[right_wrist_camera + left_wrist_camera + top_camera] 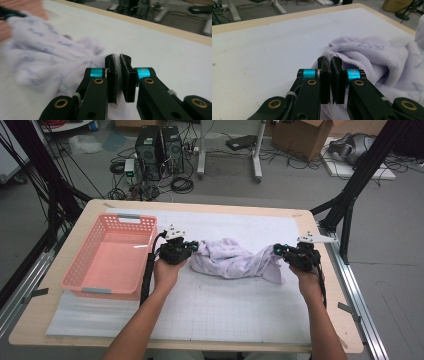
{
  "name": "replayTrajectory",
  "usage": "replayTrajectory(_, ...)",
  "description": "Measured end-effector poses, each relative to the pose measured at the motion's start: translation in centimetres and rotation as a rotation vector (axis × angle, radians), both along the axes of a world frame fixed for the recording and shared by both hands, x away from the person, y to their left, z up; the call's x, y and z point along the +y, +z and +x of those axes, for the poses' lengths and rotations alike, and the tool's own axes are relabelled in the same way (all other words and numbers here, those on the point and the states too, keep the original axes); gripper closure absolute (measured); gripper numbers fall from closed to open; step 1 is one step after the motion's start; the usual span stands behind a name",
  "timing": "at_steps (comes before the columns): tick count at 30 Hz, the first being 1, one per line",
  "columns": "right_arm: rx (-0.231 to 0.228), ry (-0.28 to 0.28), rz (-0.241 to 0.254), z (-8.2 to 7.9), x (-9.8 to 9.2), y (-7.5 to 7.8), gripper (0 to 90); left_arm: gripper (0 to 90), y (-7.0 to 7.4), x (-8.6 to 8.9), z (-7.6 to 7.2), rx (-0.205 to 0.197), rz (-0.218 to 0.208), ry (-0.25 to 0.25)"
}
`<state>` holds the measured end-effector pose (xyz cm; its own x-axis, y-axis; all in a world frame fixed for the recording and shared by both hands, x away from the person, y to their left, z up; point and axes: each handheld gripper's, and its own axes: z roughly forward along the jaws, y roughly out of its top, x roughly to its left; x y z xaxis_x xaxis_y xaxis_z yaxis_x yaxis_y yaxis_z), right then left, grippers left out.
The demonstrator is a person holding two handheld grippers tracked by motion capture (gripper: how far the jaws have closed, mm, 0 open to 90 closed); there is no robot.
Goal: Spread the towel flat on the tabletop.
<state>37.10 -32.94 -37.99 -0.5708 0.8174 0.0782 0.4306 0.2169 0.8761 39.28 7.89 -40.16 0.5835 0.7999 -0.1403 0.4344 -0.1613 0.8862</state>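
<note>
The crumpled pale-lilac terry towel [235, 260], its faint blue print too blurred to read, sags at mid-frame over the white gridded mat [225, 305]. The left gripper [192, 246] and right gripper [276, 251] each pinch a towel edge. A pink perforated plastic basket [95, 275] sits left.

1. Towel [235, 260]: pale lilac terry cloth with a faint blue print, crumpled, not flat.
2. It is stretched sideways across the middle of the white gridded mat, bunched thick at its left end and sagging in the middle.
3. Its left edge is pinched in the left gripper view [352, 57], its right edge in the right gripper view [62, 65].
4. A loose flap hangs down at the right end, touching the mat.
</note>
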Motion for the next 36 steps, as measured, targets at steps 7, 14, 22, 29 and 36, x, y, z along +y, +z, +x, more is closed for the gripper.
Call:
replayTrajectory(7, 0.017, -0.246, -0.017, 2.7, -2.4, -1.2, 84.9, 66.6, -0.4, 0.3, 0.1, 0.008, -0.037, -0.019)
replayTrajectory(14, 0.028, -0.286, -0.028, 2.0, -2.8, -0.9, 75.6, 57.7, -0.1, 1.0, -2.5, -0.031, -0.052, -0.087)
replayTrajectory(22, -0.027, -0.211, -0.17, -1.6, -1.9, -0.4, 73.4, 68.0, -2.7, 2.1, -5.6, 0.026, -0.003, -0.174)
replayTrajectory(29, -0.067, -0.209, -0.149, -5.7, -3.1, -1.5, 68.4, 47.0, -4.0, -0.1, -5.0, 0.081, 0.042, -0.208)
replayTrajectory(36, -0.042, -0.13, -0.112, -7.4, -2.7, -2.4, 67.6, 44.6, -4.8, -3.3, -4.5, 0.092, 0.175, -0.209)
